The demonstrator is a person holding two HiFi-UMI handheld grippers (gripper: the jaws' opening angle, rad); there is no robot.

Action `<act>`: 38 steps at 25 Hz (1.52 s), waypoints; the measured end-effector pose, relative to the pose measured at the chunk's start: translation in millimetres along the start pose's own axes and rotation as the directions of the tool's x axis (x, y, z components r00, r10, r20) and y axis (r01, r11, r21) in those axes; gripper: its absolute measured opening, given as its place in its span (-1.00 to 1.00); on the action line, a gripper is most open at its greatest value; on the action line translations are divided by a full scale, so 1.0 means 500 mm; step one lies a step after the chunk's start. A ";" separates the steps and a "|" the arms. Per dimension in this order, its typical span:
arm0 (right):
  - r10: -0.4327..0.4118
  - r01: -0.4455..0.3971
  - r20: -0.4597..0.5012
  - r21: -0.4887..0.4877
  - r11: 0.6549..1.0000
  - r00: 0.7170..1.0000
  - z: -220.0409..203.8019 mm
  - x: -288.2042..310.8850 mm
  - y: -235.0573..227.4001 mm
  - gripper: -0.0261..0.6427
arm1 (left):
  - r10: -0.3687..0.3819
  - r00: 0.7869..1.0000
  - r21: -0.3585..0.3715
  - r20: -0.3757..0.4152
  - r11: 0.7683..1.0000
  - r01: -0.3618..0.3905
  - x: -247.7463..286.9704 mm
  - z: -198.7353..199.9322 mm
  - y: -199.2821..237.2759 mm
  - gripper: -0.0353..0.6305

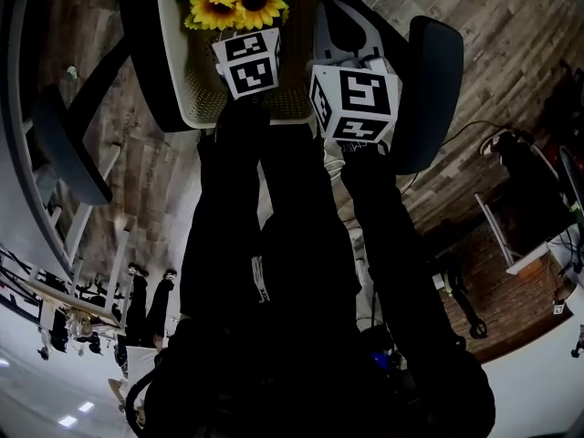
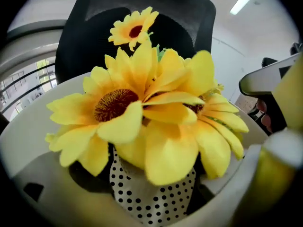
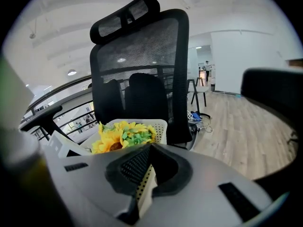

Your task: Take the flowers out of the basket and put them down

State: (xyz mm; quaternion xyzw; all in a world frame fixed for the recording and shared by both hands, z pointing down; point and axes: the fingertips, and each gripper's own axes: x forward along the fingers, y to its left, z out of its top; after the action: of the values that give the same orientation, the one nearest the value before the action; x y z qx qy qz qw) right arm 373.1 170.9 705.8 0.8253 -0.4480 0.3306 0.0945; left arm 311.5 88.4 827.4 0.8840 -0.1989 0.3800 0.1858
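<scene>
two grippers at the basket point(image 1: 196, 89) on a chair point(image 1: 429, 89). right gripper point(image 1: 351, 62) is clamped on its rim. left gripper point(image 1: 245, 44), jaws apart, hangs at the flowers point(image 2: 142, 112), upright inside the basket. step: reaching to grasp. next, likely: close on the dotted wrap point(image 2: 151, 197), lift clear.

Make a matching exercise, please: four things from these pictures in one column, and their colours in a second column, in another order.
Things:
1. flowers
2. basket
3. chair
4. wrap around the stems

Colours:
a. black
b. yellow
c. white with black dots
d. plain white

Pairs: 1-b, 2-d, 3-a, 4-c
</scene>
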 end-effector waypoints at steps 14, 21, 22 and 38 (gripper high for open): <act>-0.014 0.014 0.010 0.006 1.000 1.000 0.001 0.026 -0.018 -0.89 | -0.052 0.997 0.131 0.054 0.990 0.045 0.087 0.058 0.020 0.54; -0.017 0.017 0.008 0.002 1.000 1.000 -0.008 0.031 -0.016 -0.89 | -0.094 0.995 0.140 0.029 0.986 0.089 0.103 0.053 0.016 0.59; -0.016 0.016 0.007 0.003 1.000 1.000 -0.010 0.031 -0.014 -0.89 | -0.099 0.995 0.143 0.017 0.985 0.096 0.108 0.050 0.015 0.61; -0.014 0.014 0.023 -0.006 1.000 1.000 -0.014 0.011 -0.005 -0.89 | -0.148 0.985 0.132 0.093 0.982 0.136 0.103 0.066 0.002 0.71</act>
State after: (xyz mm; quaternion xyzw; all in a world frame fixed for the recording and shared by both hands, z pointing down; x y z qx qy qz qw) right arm 373.8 171.9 714.9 0.8318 -0.4444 0.3191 0.0942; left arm 363.2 61.1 844.9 0.9242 -0.1203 0.3317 0.1462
